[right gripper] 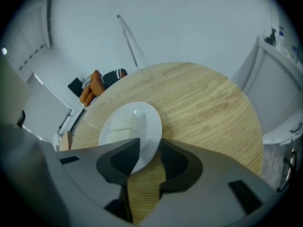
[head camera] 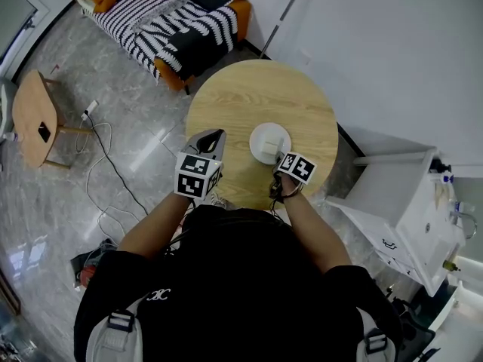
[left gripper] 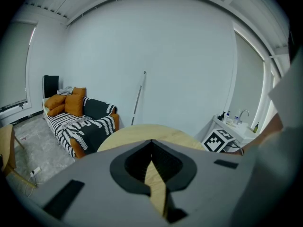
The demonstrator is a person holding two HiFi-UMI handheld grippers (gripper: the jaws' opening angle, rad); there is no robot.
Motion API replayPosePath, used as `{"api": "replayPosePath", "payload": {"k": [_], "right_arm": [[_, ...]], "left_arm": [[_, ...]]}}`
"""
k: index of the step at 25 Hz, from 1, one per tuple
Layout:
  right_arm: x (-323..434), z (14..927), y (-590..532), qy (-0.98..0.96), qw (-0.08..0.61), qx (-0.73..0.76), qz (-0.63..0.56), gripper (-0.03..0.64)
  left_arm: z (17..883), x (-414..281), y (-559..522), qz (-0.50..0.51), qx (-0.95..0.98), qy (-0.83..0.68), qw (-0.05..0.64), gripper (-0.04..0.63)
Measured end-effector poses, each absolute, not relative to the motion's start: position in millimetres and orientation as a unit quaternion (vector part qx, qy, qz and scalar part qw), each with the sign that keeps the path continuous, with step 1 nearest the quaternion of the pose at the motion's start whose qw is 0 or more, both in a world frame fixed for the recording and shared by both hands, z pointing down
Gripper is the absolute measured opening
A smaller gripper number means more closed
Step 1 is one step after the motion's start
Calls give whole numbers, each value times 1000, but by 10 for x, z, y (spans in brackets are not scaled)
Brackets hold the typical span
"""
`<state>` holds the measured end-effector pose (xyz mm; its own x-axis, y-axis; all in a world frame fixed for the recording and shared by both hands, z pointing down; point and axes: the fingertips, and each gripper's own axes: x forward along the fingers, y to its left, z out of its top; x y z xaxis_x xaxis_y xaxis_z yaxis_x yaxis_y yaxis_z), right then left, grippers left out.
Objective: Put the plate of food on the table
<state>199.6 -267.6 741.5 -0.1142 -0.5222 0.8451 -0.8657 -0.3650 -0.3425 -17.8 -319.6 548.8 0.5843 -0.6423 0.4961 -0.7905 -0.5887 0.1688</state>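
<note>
My right hand-held gripper [right gripper: 149, 150] is clenched on the near rim of the round white plate [right gripper: 154, 122]: in the right gripper view one jaw lies over the plate's top and the other stands just outside its edge, with the rim filling the gap between them. The plate carries pale, blocky pieces of food [right gripper: 120, 126] and looks to lie flat on the round, light wooden bench [right gripper: 203, 103], on the side nearest me and a little right of its middle. Whether its base fully touches the wood I cannot tell. My left hand-held gripper [left gripper: 151, 142] holds nothing. Its jaws are pressed together at the tips, and only a thin wedge of the bench's wood shows between them lower down. In the head view it hovers over the bench edge just left of the plate, apart from it, and the two hand-held grippers sit side by side with their square-marker cubes toward my body. Beyond the far side of the bench stands an orange sofa [head camera: 173, 21] with orange cushions and a black-and-white striped throw. To my left, well apart from the bench, is a small wooden side table [head camera: 34, 115], with a thin cable [head camera: 106, 157] trailing across the grey polished floor [head camera: 90, 225]. To my right is a white cabinet [head camera: 400, 202] with a tap at its far end.
</note>
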Motion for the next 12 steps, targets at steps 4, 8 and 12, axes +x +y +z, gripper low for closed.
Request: {"api": "replayPosePath", "payload": {"k": [4,8,12], "right_arm": [[1989,7402,-2636,-537,202,662,482,167],[2085,7334,-2565,-531,195,668,483,143],[2218,7135,-2569,-535,180,691,450,9]], "left_arm": [[5489,-189,-3211,194,871,-409,189,8],[5488,-192,-3245,194,873,-406,189,8],[5492,-143,-3292,193,878,-397,188,8]]}}
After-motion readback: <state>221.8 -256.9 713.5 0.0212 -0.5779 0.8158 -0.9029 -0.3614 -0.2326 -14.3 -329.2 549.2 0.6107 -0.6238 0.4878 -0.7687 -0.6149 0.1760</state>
